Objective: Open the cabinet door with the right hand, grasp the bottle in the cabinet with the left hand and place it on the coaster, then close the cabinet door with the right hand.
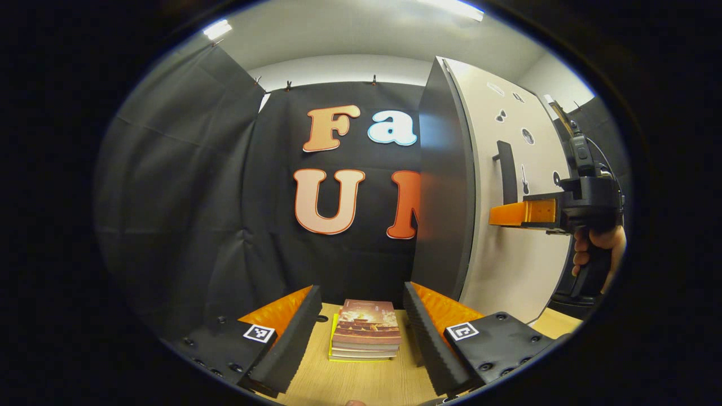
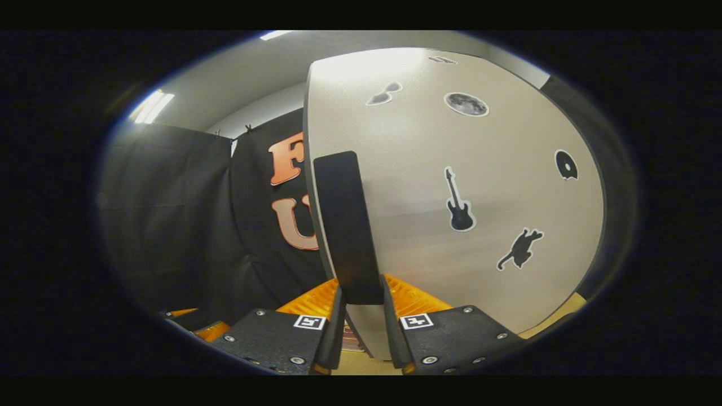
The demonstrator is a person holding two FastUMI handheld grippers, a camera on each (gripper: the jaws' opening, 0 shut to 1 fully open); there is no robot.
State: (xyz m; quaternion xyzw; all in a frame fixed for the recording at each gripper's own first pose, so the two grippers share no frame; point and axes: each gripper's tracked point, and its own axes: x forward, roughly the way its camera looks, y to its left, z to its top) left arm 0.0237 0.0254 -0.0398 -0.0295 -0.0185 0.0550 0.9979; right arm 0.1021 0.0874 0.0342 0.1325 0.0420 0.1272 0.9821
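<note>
My right gripper (image 2: 361, 330) clamps the door handle (image 2: 348, 225) at twelve o'clock on the shut cabinet door (image 2: 479, 186), left gripper (image 1: 361, 338) spread wide; bottle and closing remain, I judge.

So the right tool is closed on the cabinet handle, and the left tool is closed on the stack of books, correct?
Not quite. The left tool is open and holds nothing; the books lie on the table beyond it, as the left gripper view shows. The right tool is indeed closed on the cabinet handle.

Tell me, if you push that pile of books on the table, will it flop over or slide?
The stack of books lies flat and low on the wooden table, so it would probably slide rather than tip. The books look loosely piled, so the top one might shift off first. Several together likely feel fairly heavy.
</note>
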